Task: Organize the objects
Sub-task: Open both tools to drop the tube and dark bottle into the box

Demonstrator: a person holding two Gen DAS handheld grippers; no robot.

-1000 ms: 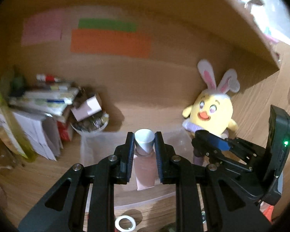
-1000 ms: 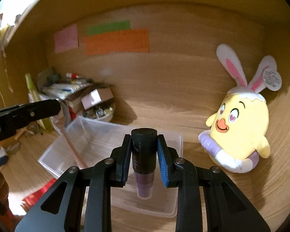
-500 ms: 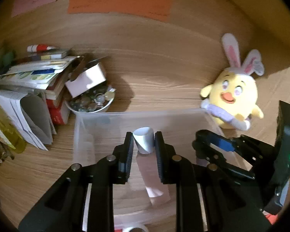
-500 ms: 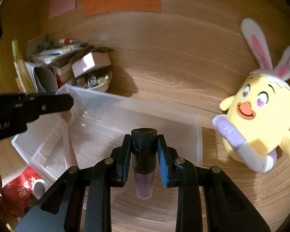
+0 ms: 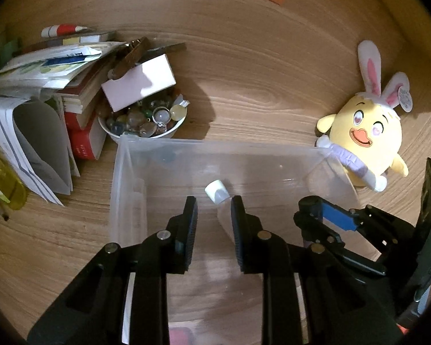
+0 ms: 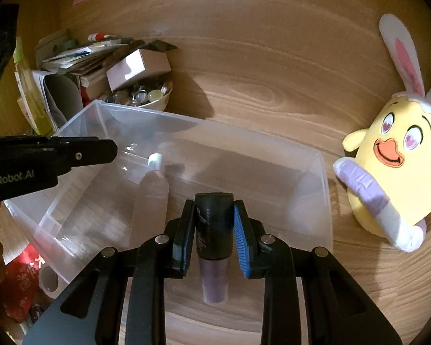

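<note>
Left wrist view: left gripper (image 5: 212, 210) jaws just parted, white-capped tube (image 5: 219, 201) dropping into clear bin (image 5: 120, 155) ahead; right gripper (image 6: 214, 215) clamps black-capped bottle (image 6: 214, 224), not yet binned.

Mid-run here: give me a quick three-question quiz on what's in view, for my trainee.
1. True or false: the plush chick sits inside the clear box.
2. The right gripper is shut on: A) a dark-capped bottle; B) a bowl; C) a book.
3. Where is the white-capped tube?
Key: 1. False, it sits beside the box. 2. A. 3. Inside the clear box.
</note>
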